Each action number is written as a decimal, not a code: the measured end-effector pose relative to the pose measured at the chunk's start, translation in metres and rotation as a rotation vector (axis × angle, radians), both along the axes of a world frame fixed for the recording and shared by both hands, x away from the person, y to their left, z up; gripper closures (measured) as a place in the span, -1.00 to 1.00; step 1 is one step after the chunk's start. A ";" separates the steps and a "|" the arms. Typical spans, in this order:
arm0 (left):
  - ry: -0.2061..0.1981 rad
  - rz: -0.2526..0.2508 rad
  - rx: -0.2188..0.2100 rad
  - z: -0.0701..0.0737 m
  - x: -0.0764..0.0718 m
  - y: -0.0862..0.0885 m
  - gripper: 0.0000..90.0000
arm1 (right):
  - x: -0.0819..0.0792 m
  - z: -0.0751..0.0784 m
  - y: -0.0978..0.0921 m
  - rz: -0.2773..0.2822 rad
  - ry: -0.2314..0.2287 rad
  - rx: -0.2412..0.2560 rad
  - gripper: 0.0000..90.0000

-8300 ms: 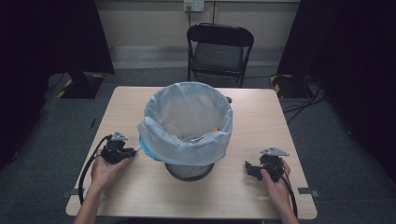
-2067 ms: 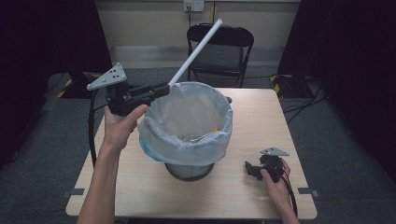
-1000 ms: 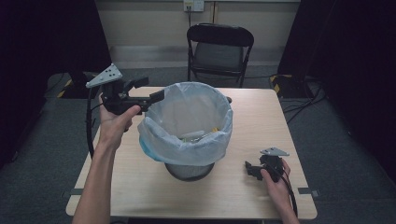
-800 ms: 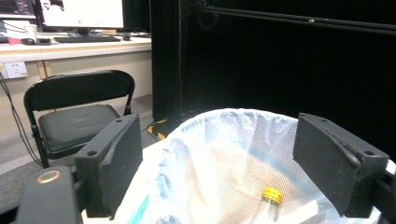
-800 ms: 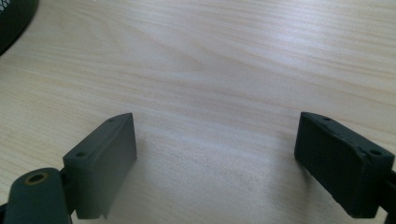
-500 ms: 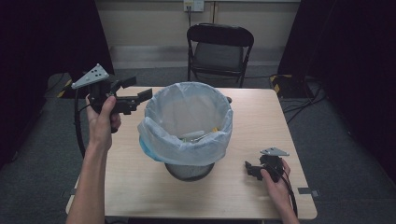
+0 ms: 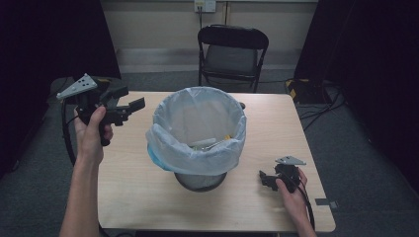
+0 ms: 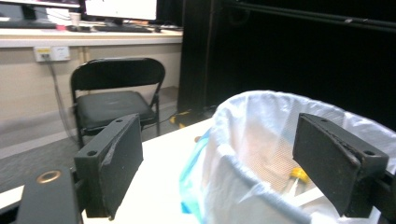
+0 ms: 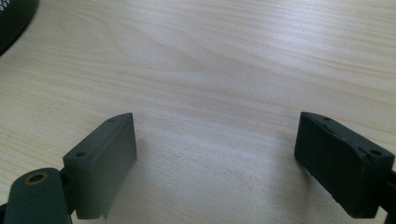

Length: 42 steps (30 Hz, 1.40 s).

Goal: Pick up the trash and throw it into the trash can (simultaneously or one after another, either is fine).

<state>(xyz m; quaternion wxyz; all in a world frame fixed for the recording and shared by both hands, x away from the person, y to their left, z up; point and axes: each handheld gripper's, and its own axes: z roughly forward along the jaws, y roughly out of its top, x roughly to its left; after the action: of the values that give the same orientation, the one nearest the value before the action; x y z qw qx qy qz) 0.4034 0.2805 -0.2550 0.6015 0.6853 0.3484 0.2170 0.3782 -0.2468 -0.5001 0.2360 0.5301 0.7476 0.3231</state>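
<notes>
You see the pale wooden desk (image 7: 306,123) evenly lit from overhead, its surroundings falling to near black. Soft shadows pool under the black fingers (image 9: 105,163), and the close views look slightly blurred.

A lined bin (image 7: 200,138) occupied the middle of the table (image 7: 276,123), standing between the left tongs (image 7: 129,106) and right tongs (image 7: 263,178); bare tabletop lay open on either side.

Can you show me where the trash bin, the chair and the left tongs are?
trash bin (image 7: 195,163): high view, on the bag folded over its front rim.
chair (image 7: 232,59): high view, on its seat.
left tongs (image 7: 129,106): high view, midway between the open tips, held up left of the bin.
</notes>
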 end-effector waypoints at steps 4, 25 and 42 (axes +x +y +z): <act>0.019 0.025 0.015 -0.005 0.000 0.006 -0.65 | 0.000 0.000 0.000 0.000 0.000 0.000 -0.74; 0.105 0.110 0.076 -0.056 -0.010 0.031 -0.65 | 0.000 0.000 0.000 0.000 0.000 0.000 -0.74; 0.185 0.221 0.172 -0.107 -0.026 0.041 -0.65 | 0.000 0.000 0.000 0.001 0.000 -0.001 -0.74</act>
<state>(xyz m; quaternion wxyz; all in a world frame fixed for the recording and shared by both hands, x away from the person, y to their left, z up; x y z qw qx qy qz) 0.3776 0.3219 -0.3616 0.4785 0.7088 0.4558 0.2466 0.3782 -0.2468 -0.5001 0.2362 0.5296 0.7479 0.3231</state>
